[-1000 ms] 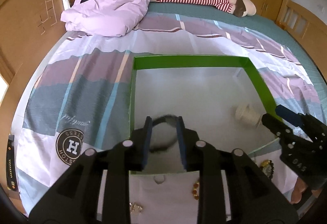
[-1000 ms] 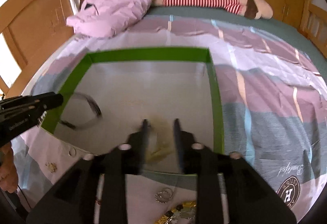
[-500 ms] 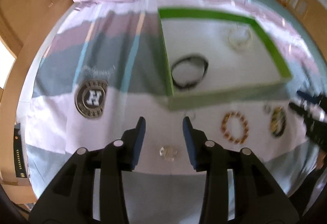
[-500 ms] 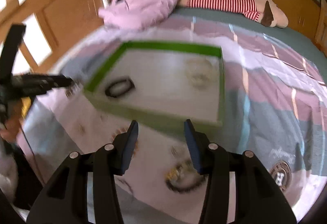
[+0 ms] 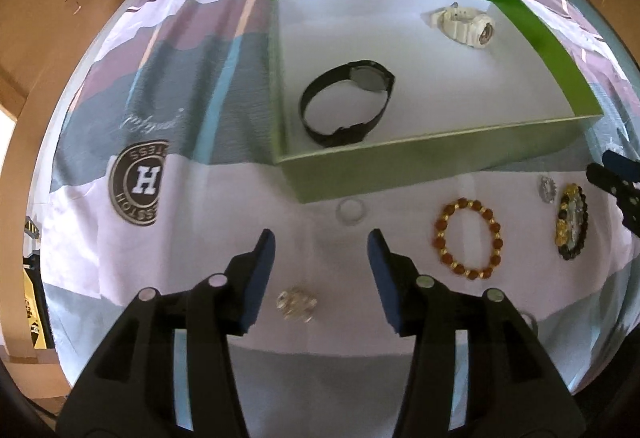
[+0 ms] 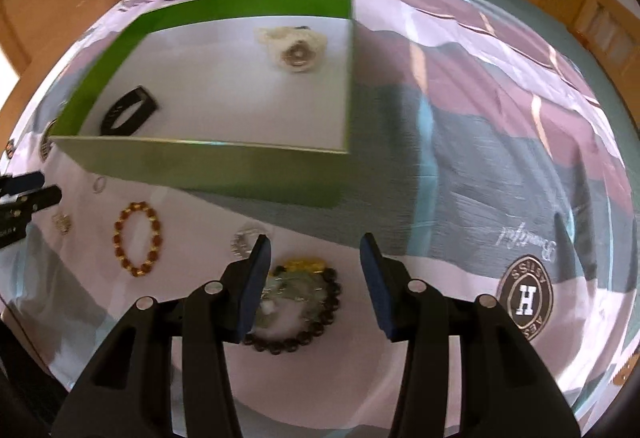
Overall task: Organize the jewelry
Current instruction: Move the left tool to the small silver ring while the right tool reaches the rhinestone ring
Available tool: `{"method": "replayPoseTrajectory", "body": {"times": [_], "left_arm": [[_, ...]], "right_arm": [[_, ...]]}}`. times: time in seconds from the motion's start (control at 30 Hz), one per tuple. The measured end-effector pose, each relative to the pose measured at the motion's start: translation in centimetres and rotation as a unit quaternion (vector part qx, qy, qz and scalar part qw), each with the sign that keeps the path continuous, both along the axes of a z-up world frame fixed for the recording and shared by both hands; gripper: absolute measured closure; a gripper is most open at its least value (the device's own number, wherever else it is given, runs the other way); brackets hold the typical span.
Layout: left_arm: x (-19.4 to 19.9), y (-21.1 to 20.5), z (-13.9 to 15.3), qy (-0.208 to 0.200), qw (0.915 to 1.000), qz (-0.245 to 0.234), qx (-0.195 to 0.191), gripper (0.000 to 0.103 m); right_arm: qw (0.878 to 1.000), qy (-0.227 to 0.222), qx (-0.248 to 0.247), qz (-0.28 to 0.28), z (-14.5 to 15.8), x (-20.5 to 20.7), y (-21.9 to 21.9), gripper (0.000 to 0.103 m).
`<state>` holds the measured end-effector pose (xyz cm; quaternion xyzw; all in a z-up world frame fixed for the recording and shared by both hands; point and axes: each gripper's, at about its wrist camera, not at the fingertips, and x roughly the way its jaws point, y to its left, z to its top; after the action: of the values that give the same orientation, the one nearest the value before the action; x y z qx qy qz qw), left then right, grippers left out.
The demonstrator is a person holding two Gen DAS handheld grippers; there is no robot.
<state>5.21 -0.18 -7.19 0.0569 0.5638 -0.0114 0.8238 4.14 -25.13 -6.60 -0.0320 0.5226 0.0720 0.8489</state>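
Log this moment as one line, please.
box: black watch, white watch | left gripper: opening, empty, over small ornament | right gripper: open, over dark bracelet

**Legible markings on the bedsheet**

Round brown badge (image 5: 139,183) printed on the sheet: large white "H" at centre, ring lettering upside down, partly readable as "…SSTON" and "…ESS". Same kind of badge (image 6: 526,297) in the right wrist view, ring text blurred. Cursive script (image 6: 525,241) on a grey band, upside down, reads roughly "Beautiful". Nothing else legible.
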Motion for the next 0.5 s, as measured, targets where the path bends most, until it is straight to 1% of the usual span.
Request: {"method": "replayPoseTrajectory", "body": {"times": [0.1,0.2,0.27,0.37,0.43,0.47,0.5], "left_arm": [[0.7,-0.7,-0.8,0.004,0.9999,0.005,-0.009,0.054],[0.9,-1.0,-1.6,0.006,0.9999,0.006,-0.005,0.054],[1.1,-1.1,-2.1,0.012,0.9999,0.007,0.001,0.054],[1.2,-1.0,-2.8,0.021,0.9997,0.009,-0.006,0.062],[1.3,-1.0,-2.7,0.02,0.9997,0.01,-0.009,0.068],[1.3,-1.0,-2.6,0.02,0.9997,0.009,-0.01,0.07],[1.2,-1.1,-2.6,0.019,0.9997,0.007,-0.011,0.073]], "right_arm": [[1.0,0.003,0.013,0.001,-0.1,0.1,-0.2,0.056],[0.999,0.006,0.033,0.028,-0.6,0.0,0.9,0.056],[0.998,0.002,0.036,0.048,-0.9,-0.1,2.1,0.056],[0.996,-0.004,0.015,0.085,-1.9,-0.5,4.1,0.056],[0.995,0.004,0.007,0.097,-2.8,-0.5,5.0,0.057],[0.995,0.012,0.01,0.102,-3.1,-0.6,5.1,0.069],[0.994,0.023,0.015,0.107,-3.6,-0.6,5.3,0.077]]}}
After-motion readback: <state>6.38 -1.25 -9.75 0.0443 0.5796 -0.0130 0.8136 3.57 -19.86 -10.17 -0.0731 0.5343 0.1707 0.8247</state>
